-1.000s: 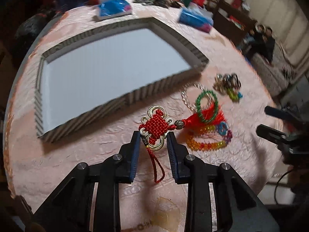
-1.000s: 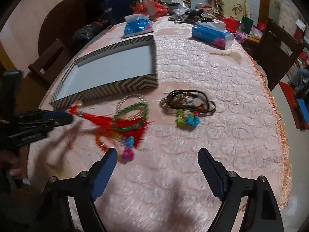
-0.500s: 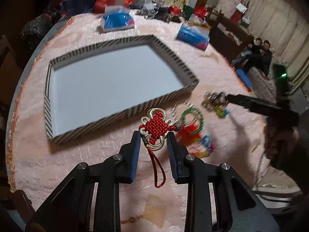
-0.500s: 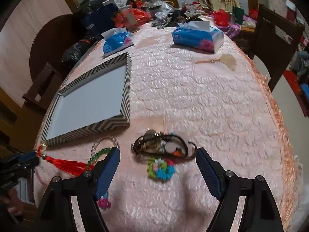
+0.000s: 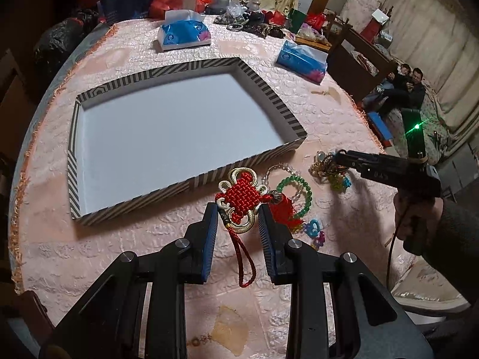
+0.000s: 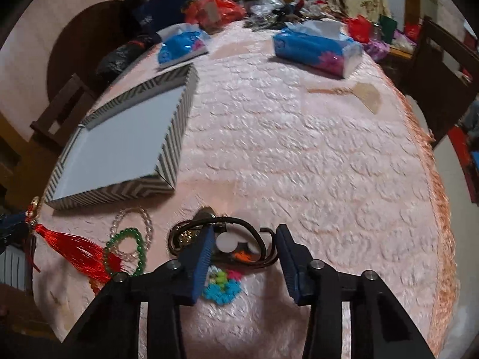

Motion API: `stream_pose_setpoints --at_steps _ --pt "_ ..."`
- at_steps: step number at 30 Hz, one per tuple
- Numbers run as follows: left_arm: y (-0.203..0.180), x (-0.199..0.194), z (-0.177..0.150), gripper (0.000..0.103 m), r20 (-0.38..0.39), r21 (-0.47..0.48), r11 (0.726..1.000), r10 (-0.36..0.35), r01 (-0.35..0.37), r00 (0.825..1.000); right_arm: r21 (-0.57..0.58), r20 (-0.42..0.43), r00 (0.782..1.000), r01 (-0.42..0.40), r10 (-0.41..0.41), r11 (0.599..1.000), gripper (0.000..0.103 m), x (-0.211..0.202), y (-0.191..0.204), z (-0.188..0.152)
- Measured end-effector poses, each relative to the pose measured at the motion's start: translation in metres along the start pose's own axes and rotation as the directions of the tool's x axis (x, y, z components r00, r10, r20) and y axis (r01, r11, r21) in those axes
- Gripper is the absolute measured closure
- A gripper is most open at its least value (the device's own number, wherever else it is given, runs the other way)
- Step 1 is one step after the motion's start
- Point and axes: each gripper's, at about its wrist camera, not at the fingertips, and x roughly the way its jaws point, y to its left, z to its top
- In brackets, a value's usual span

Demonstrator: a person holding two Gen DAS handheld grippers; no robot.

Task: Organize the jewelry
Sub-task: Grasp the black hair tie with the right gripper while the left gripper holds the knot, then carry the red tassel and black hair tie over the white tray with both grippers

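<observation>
Pink quilted cloth (image 5: 125, 239) covers your round table, and the striped tray (image 5: 185, 184) on it serves as the landmark, its white floor bare. From your left wrist camera, your left gripper (image 5: 238, 209) sits just in front of the tray's near wall, jaws narrowed onto the red knot (image 5: 242, 196) with gold loops; the pads press its sides and its cord loop (image 5: 244, 257) hangs down between the fingers. The knot's red tassel (image 5: 283, 211) trails right of it, away from the tray, through a green bead bracelet (image 5: 295, 191) that overlaps a clear bead bracelet (image 5: 277, 169). Small coloured charms (image 5: 315, 232) lie just beyond the tassel. Off the tray's right corner, your right gripper (image 5: 339, 158) reaches into a tangled pile of jewelry (image 5: 324, 167), with your hand (image 5: 416, 215) on its handle. Behind the tray lie two blue tissue packs (image 5: 184, 31).

From your right wrist camera, the tray (image 6: 167, 146) is up and to the left. Your right gripper (image 6: 245, 246) is low over the tangle of dark cord (image 6: 254, 233) in front of the tray's right corner, and its jaws are closing with the cord and a white disc (image 6: 225, 243) between them; the left pad looks to be against the tangle, but you cannot tell whether they grip yet. A crocheted flower (image 6: 223, 287) peeks out just below. Left of it lie the green bracelet (image 6: 125, 254), the clear one (image 6: 131, 218) and the tassel (image 6: 74, 249), all in front of the tray's near wall.
</observation>
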Motion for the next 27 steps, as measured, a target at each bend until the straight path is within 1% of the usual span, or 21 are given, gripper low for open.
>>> stream_pose_setpoints --at_steps 4,5,6,8,10,12,15,21,27 --pt "0.0 0.002 0.001 0.077 -0.006 -0.007 1.0 0.006 -0.006 1.0 0.001 -0.006 1.0 -0.009 0.009 1.0 0.064 0.002 -0.003 0.003" --pt "0.0 0.002 0.001 0.077 -0.006 -0.01 1.0 0.005 -0.005 1.0 0.004 -0.003 1.0 -0.012 0.012 1.0 0.074 0.0 -0.004 0.003" --pt "0.0 0.002 0.002 0.077 -0.006 -0.011 1.0 0.005 -0.005 1.0 0.009 0.004 1.0 -0.019 0.019 1.0 0.099 -0.003 -0.004 0.003" --pt "0.0 0.005 0.003 0.077 -0.009 -0.015 1.0 0.004 -0.004 1.0 0.028 -0.004 1.0 -0.026 0.026 0.999 0.1 -0.006 -0.008 0.002" --pt "-0.002 0.007 0.003 0.077 -0.014 -0.012 1.0 -0.002 0.002 1.0 0.023 -0.011 1.0 -0.005 0.005 1.0 0.1 -0.008 -0.009 0.0" --pt "-0.005 0.007 0.003 0.077 -0.011 -0.002 1.0 -0.005 0.005 1.0 0.038 -0.008 1.0 -0.006 0.006 0.999 0.1 -0.012 -0.012 -0.004" --pt "-0.008 0.007 0.003 0.077 -0.011 0.009 1.0 -0.011 0.011 1.0 0.074 0.024 0.999 -0.024 0.022 0.997 0.1 -0.028 -0.016 -0.009" --pt "-0.009 0.006 0.004 0.077 -0.006 0.019 1.0 -0.02 0.02 1.0 0.105 0.106 0.994 -0.05 0.039 0.993 0.1 -0.067 -0.01 -0.013" --pt "-0.015 0.002 0.006 0.077 0.004 0.041 0.998 -0.038 0.037 0.999 0.105 0.153 0.988 -0.051 0.034 0.993 0.1 -0.094 0.0 -0.011"
